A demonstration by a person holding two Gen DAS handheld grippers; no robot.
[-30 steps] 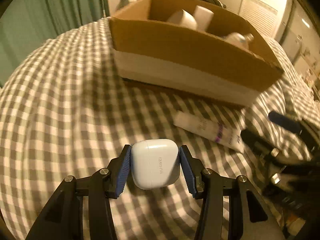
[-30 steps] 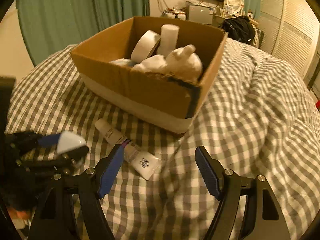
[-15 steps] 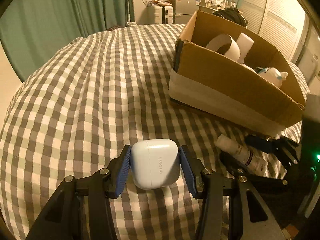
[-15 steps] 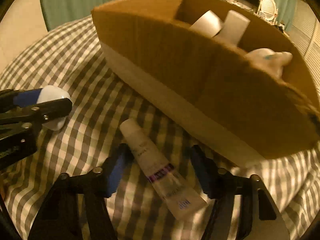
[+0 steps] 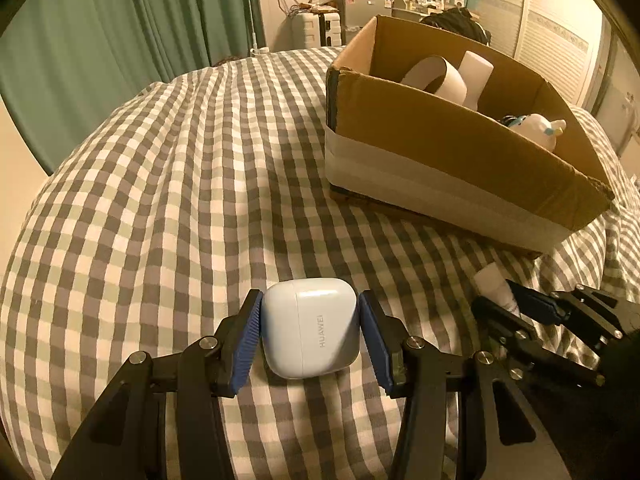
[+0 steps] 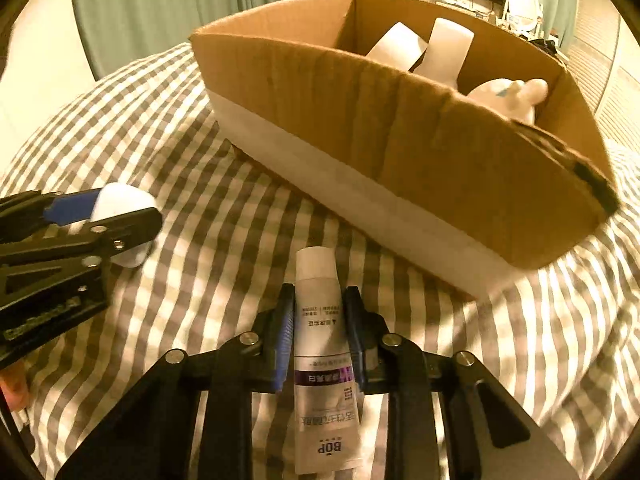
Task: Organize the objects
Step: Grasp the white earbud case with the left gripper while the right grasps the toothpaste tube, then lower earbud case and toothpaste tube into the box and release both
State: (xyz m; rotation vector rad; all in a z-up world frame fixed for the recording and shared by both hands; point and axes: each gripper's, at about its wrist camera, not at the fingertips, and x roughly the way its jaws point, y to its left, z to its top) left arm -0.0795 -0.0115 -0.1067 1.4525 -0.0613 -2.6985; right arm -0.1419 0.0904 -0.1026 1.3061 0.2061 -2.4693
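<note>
My left gripper (image 5: 310, 330) is shut on a white earbuds case (image 5: 310, 326) and holds it just above the checked bedspread (image 5: 168, 184). My right gripper (image 6: 318, 316) is shut on a white cream tube (image 6: 322, 344) with a purple band, its cap end pointing at the cardboard box (image 6: 400, 140). In the left wrist view the right gripper (image 5: 520, 312) is at the right, with the tube's cap (image 5: 494, 284) showing. In the right wrist view the left gripper (image 6: 100, 216) with the case (image 6: 124, 204) is at the left.
The open cardboard box (image 5: 440, 152) stands on the bed ahead. It holds a tape roll (image 5: 434, 78), a white cylinder (image 5: 474, 74) and a white plush toy (image 5: 536, 128). Green curtains (image 5: 120, 40) and room furniture are behind the bed.
My right gripper has closed its jaws around the cream tube, lined up along it. My left gripper still holds the earbuds case and has swung left, so the box sits further right.
</note>
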